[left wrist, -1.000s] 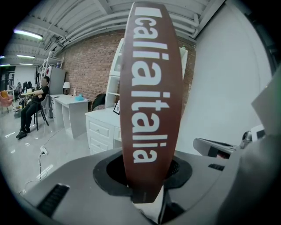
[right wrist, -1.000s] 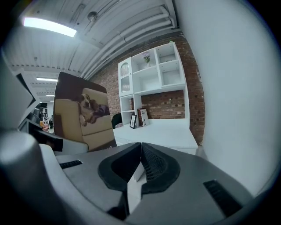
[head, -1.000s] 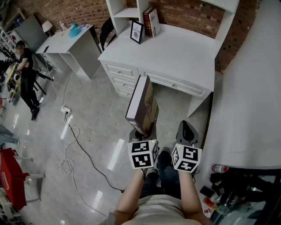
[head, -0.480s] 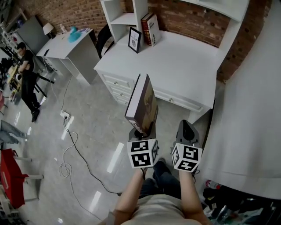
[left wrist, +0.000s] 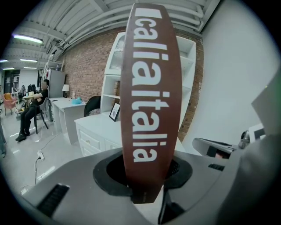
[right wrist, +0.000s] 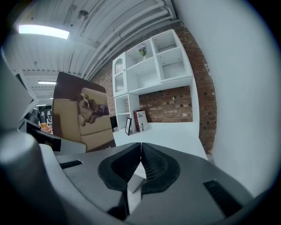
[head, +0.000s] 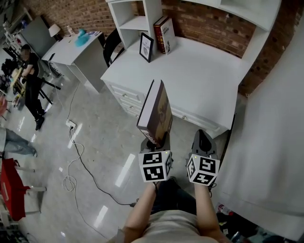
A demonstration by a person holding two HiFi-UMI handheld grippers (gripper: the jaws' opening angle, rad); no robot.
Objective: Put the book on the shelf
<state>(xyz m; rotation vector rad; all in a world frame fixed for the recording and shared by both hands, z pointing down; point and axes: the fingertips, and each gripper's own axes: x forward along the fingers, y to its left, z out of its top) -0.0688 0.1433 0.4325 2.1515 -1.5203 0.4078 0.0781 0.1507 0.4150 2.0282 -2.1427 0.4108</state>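
Note:
A large brown book with a dog on its cover stands upright, and my left gripper is shut on its lower end. In the left gripper view its spine fills the middle, clamped between the jaws. My right gripper hangs beside it, shut with nothing in it; its jaws touch. The book's cover shows at the left of the right gripper view. Ahead stands the white shelf unit on a white desk, with more compartments high up.
On the desk lean a black picture frame and two upright books. A black chair and a second white desk stand at the left. A person sits far left. A cable lies on the floor.
The view has advanced toward the white desk, which now lies nearer and lower in the head view. Both grippers keep their pose, the book still held upright.

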